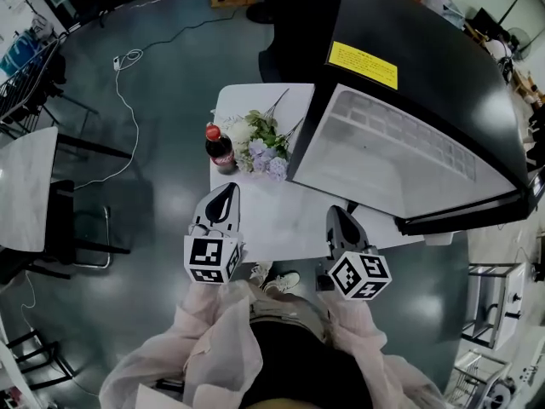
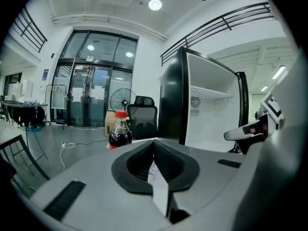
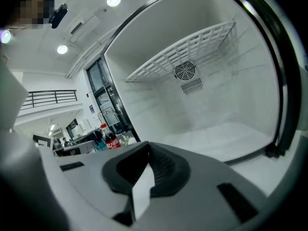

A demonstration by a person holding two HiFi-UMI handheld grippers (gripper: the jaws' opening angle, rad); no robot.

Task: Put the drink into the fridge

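Your left gripper (image 1: 225, 196) and right gripper (image 1: 339, 217) are both clenched empty; open the left, reach toward twelve o'clock, and clasp the cola bottle (image 1: 220, 147) mid-body.

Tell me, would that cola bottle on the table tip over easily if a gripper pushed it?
Probably, if pushed up high: the cola bottle stands upright, tall and narrow. It looks nearly full, so it is likely heavy for its size. Its smooth round body might slip in a grip and roll if toppled.
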